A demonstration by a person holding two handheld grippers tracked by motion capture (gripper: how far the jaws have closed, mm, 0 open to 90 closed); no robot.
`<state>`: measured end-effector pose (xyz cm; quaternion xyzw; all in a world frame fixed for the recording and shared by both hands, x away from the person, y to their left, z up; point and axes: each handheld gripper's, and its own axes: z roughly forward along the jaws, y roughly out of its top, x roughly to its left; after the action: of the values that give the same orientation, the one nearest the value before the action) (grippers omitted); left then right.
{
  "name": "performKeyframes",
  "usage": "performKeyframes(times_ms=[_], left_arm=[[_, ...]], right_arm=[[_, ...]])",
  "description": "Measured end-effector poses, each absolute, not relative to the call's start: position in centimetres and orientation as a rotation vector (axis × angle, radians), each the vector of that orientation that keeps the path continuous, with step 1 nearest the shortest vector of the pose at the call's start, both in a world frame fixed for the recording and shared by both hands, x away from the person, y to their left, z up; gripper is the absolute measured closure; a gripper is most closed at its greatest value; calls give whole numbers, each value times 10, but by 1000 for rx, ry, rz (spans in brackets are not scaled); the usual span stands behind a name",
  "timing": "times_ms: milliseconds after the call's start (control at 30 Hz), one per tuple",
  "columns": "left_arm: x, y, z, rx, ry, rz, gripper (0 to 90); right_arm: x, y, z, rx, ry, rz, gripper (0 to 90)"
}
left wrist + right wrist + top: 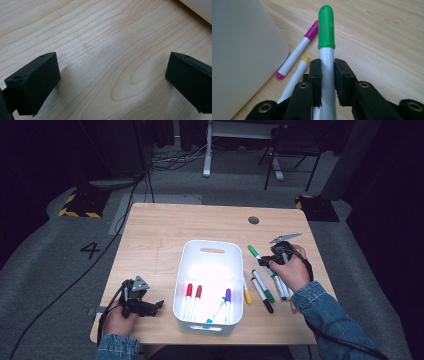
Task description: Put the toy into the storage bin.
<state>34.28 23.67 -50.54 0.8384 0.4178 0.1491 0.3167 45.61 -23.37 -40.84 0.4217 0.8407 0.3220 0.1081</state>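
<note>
My right gripper (327, 72) is shut on a white marker with a green cap (326, 27), which sticks out beyond the jaws. In the high view that gripper (272, 259) is held just right of the white bin (192, 250), and the green marker (254, 252) points to the back left above the table. Two red markers (193, 292), a purple one (227, 296) and a light blue one lie inside the bin. My left gripper (152, 306) rests at the table's front left. Its jaws (112, 72) stand wide apart over bare wood with nothing between them.
Several loose markers lie right of the bin: a yellow one (246, 292), a green one (265, 287), a black one (263, 297) and a blue one (280, 287). A magenta marker (297, 51) and the yellow marker (295, 72) lie beside the bin wall (242, 50). The bin's corner (200, 7) is close to the left gripper.
</note>
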Motion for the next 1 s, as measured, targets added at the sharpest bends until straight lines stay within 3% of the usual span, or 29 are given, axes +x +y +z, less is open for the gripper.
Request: performKeyframes(times_ms=[533, 1000], left_arm=[[343, 237, -505, 2207, 1100, 392, 0], [343, 237, -505, 2207, 1100, 391, 0]], right_arm=[[428, -231, -367, 1145, 2481, 1138, 773], [405, -202, -342, 971, 2571, 1190, 772]])
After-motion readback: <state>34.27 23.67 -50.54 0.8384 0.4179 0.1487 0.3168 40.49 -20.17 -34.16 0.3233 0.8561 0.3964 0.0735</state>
